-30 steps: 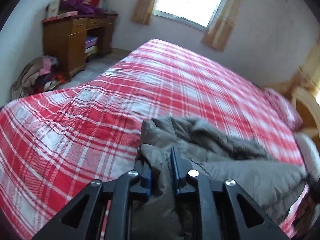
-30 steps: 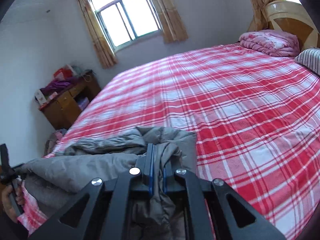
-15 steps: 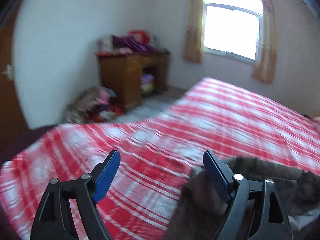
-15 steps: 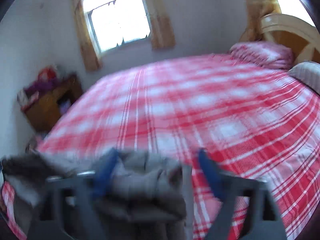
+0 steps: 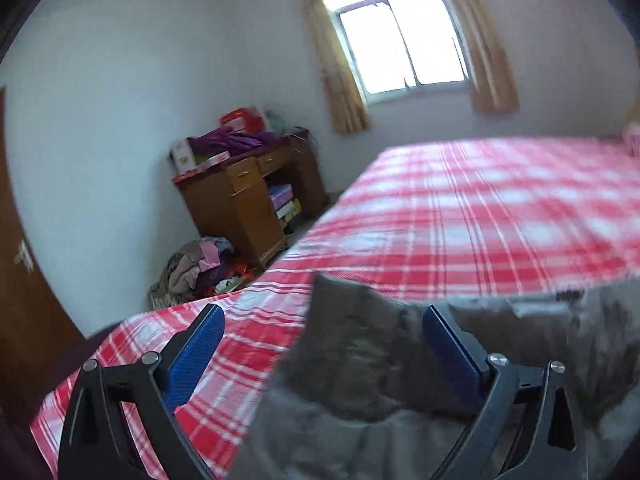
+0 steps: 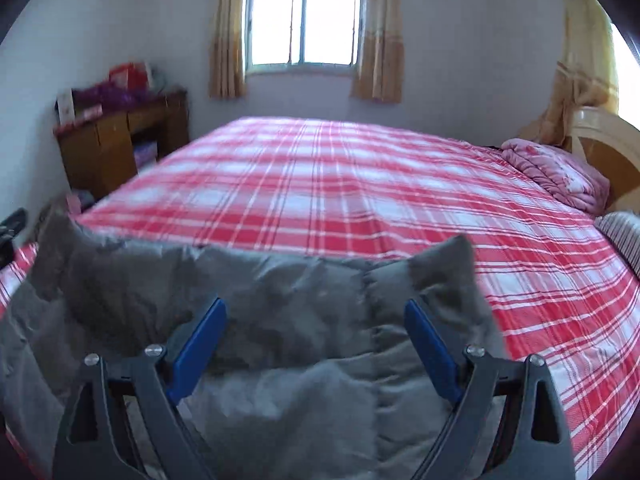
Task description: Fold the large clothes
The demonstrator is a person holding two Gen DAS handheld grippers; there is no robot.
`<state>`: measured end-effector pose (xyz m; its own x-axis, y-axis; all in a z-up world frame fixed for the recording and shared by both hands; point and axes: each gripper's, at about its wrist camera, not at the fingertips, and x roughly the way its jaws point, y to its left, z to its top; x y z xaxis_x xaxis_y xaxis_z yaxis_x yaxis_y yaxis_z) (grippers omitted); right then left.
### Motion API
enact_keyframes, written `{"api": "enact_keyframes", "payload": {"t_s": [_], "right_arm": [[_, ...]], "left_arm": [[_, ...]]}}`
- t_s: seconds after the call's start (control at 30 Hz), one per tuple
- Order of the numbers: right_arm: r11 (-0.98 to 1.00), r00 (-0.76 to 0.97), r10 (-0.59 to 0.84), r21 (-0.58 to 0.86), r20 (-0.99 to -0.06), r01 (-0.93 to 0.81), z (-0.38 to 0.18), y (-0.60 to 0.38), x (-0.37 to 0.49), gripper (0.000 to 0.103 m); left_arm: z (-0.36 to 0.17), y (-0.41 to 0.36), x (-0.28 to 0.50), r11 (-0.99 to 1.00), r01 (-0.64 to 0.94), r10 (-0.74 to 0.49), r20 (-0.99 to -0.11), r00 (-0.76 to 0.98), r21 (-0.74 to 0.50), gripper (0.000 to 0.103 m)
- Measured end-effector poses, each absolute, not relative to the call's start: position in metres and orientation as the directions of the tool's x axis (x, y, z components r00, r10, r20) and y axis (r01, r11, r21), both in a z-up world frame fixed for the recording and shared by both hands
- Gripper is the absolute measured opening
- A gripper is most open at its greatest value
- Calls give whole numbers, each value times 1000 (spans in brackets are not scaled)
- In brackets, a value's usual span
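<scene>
Grey garment lies on the near edge of the bed, a padded grey piece, long axis running left-right across the near side. Its far edge stands up in two corners: left corner, right corner.

Right gripper hangs over the middle-right of the garment, fingers spread wide, nothing between them but cloth below; touching or just above, can't tell. Left gripper sits at the garment's left end, fingers also wide, one finger over plaid sheet, the other over grey cloth. The left corner pokes up between them.

Key relation: garment is straight ahead of and under both grippers. Each arm is near its own end, left at the left corner, right nearer the right corner. The next fold likely needs a fresh grasp at those ends or along the near edge.

Versus 1.0 s ago: both grippers were clamped on bunched grey fabric; now both have let go and opened. The garment was crumpled and now lies spread flatter. Both cameras have tilted up; more wall and window show. Blur in the left view suggests motion.
</scene>
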<state>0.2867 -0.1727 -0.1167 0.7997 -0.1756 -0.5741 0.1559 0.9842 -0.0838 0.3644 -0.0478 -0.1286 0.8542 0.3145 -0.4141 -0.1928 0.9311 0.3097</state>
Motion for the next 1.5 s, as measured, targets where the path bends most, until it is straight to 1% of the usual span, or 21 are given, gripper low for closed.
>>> {"api": "enact_keyframes", "payload": {"t_s": [0.07,0.13,0.23,0.3,0.43,0.7,0.93,1.33,1.5], "right_arm": [[978,791,-207,-125,-576,165,-126,-170,296,93],[974,771,-225,-138,-595,178,-136,-175,303,93],[972,748,-232,-111,-622,209,-151,-187,308,93],[972,747,-221,-77,-626,223,-156,-193,307,93],[971,745,-221,-72,-630,228,-162,-192,311,93],[969,715,-214,-53,-666,241,-172,-197,323,93],[963,691,-192,0,-697,268,-178,-208,322,93],[957,647,-198,-1,-736,291,-184,-214,329,94],[956,637,-196,1,-745,294,-186,-215,330,94]], "left_arm": [[-146,-60,380,909,-197,354,-434,828,367,99],[-167,-56,402,892,-212,399,-475,784,399,99],[-189,-48,421,901,-229,408,-538,738,369,99],[-196,-46,427,910,-223,393,-555,734,349,100],[-209,-50,438,909,-209,394,-580,713,360,100],[-218,-43,446,927,-185,362,-640,678,327,102],[-222,-50,450,918,-175,377,-643,667,357,102],[-227,-59,455,886,-176,431,-624,652,429,102],[-227,-60,455,882,-179,438,-617,654,436,102]]}}
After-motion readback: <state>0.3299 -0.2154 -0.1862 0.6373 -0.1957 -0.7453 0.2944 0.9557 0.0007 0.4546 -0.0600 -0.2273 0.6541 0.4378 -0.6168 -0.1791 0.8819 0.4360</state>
